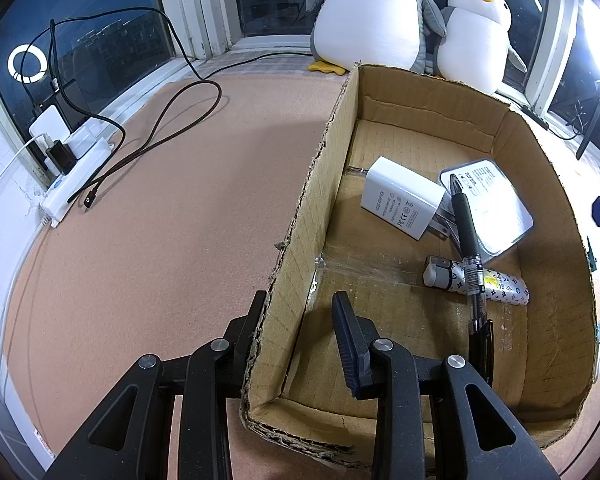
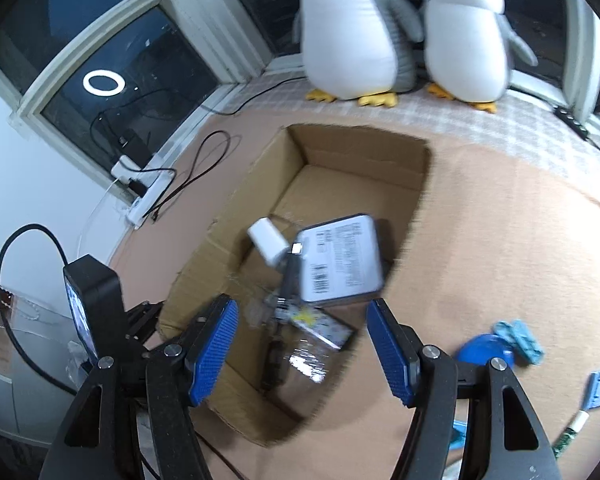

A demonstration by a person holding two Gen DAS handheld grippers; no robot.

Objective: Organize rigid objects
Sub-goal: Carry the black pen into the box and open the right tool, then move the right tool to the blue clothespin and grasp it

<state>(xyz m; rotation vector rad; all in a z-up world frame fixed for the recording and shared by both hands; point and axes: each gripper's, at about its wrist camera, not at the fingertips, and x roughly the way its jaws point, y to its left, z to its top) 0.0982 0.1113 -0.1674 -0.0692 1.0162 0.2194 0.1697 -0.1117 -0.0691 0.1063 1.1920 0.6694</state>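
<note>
My left gripper (image 1: 300, 320) is clamped on the near left wall of the open brown cardboard box (image 1: 324, 184), one finger outside, one inside, steadying it. My right gripper (image 2: 302, 344) hangs over the box's near end, its blue pads spread apart and holding nothing. Inside lie a white plug adapter (image 1: 400, 196), a flat white rounded case (image 2: 342, 258), a black pen (image 1: 470, 240) and a small patterned tube (image 1: 496, 286). I judge one drop-off is finished. Next I should swing right to the blue plastic pieces (image 2: 500, 344) lying on the tan mat (image 1: 160, 220) near its right edge, and pick one.
</note>
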